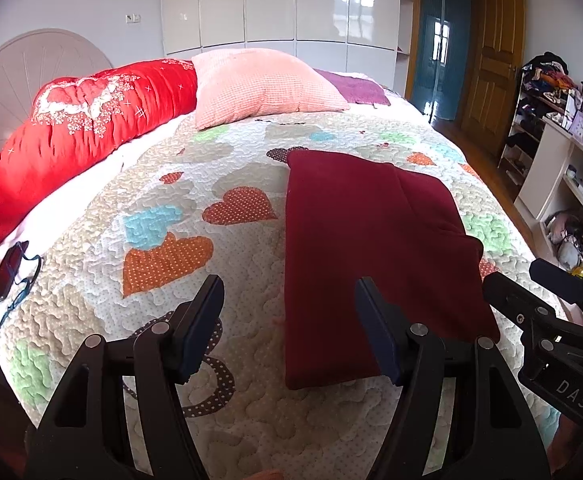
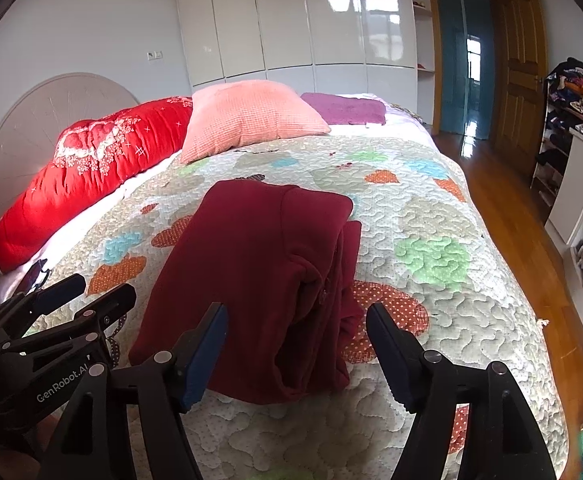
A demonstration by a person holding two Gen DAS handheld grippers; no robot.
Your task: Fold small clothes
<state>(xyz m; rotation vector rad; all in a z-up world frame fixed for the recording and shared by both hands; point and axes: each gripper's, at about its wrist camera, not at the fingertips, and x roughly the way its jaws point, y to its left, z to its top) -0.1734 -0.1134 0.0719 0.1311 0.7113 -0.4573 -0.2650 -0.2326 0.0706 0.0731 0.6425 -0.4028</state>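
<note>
A dark red garment (image 1: 363, 240) lies folded into a long rectangle on the heart-patterned quilt (image 1: 171, 216). In the right wrist view the garment (image 2: 259, 280) shows layered folds along its right side. My left gripper (image 1: 291, 320) is open and empty, above the garment's near left edge. My right gripper (image 2: 295, 348) is open and empty, just above the garment's near end. The right gripper also shows at the right edge of the left wrist view (image 1: 531, 292), and the left gripper shows at the left of the right wrist view (image 2: 83, 292).
A pink pillow (image 1: 263, 84) and a red bolster (image 1: 71, 140) lie at the head of the bed. A purple towel (image 2: 343, 108) lies behind the pillow. A phone and glasses (image 1: 11, 276) lie near the left edge. Shelves (image 1: 563, 168) stand on the right.
</note>
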